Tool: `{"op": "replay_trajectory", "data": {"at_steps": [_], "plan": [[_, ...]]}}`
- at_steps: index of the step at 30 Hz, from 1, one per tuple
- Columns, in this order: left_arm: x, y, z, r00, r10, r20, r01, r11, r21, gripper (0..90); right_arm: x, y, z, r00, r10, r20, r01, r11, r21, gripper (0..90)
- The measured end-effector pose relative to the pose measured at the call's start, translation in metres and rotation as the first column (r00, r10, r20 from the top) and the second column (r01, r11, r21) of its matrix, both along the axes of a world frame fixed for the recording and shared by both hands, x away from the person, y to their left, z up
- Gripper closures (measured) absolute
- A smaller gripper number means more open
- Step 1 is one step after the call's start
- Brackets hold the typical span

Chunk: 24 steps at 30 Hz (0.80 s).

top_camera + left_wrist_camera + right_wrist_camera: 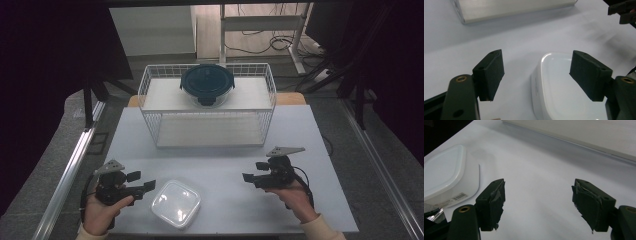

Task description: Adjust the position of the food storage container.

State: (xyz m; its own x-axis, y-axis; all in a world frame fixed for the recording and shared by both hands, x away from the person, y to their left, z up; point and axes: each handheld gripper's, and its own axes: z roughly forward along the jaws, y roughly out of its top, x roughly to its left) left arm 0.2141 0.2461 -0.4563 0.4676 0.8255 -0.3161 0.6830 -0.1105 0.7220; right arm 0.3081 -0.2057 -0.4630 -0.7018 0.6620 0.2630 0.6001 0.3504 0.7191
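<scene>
The whole layout is being shown from the high view: a white wire basket rack (pixel 207 107) is standing at the far side of the pale worktop (pixel 225 165), and a round glass container with a dark blue lid (pixel 207 84) is being carried on its upper shelf. Neither is being taken in by the two gripper views, where just the bright lower edge of the rack is being caught. A barcode label (pixel 457 196) on the side wall of the square white lidded container (pixel 176 203) is being revealed in the right gripper view alone.

The left tongs (pixel 141 181) are being held wide open just beside the square container, near its left edge. In the left gripper view (pixel 537 75) the container's near corner (pixel 554 87) is being framed between the two black pads, but no pad is being pressed on it; whether one is brushing it cannot be told. The right tongs (pixel 253 171) are likewise being held wide open over bare worktop, well apart from the container, with nothing between the pads (pixel 539 202). Their pad coverings (pixel 586 206) are looking torn and ragged.

The square container is lying flat near the front edge of the worktop, between the two hands, closer to the left one. It is looking white and glossy, with rounded corners, and its lid is being seen closed on top.
</scene>
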Motion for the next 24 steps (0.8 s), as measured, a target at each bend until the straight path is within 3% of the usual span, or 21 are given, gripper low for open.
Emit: {"op": "replay_trajectory", "data": {"at_steps": [5, 10, 15, 21, 24], "plan": [[-0.005, 0.001, -0.006, 0.9999, -0.004, -0.015, 0.004, 0.9996, 0.029, 32.3, -0.001, 0.001, -0.002, 1.0, 0.002, -0.008, -0.002, 1.0, -0.001, 25.9], [-0.004, 0.001, -0.009, 0.9998, -0.012, -0.018, 0.013, 0.9994, 0.032, 39.0, 0.0, 0.0, -0.002, 0.9999, -0.001, -0.01, 0.001, 1.0, 0.0, 26.0], [-0.005, -0.005, -0.007, 0.9967, -0.079, -0.019, 0.08, 0.996, 0.039, 53.6, 0.001, 0.0, -0.002, 0.9999, -0.004, -0.013, 0.004, 1.0, -0.002, 25.9], [-0.012, 0.0, -0.007, 0.9916, -0.117, -0.056, 0.12, 0.9912, 0.056, 79.0, 0.001, 0.0, -0.004, 0.9999, -0.004, -0.016, 0.004, 1.0, -0.004, 25.9], [-0.021, 0.003, -0.006, 0.9877, -0.13, -0.087, 0.137, 0.9867, 0.087, 86.7, 0.002, 0.0, -0.004, 0.9999, -0.006, -0.016, 0.006, 1.0, -0.003, 25.9]]}}
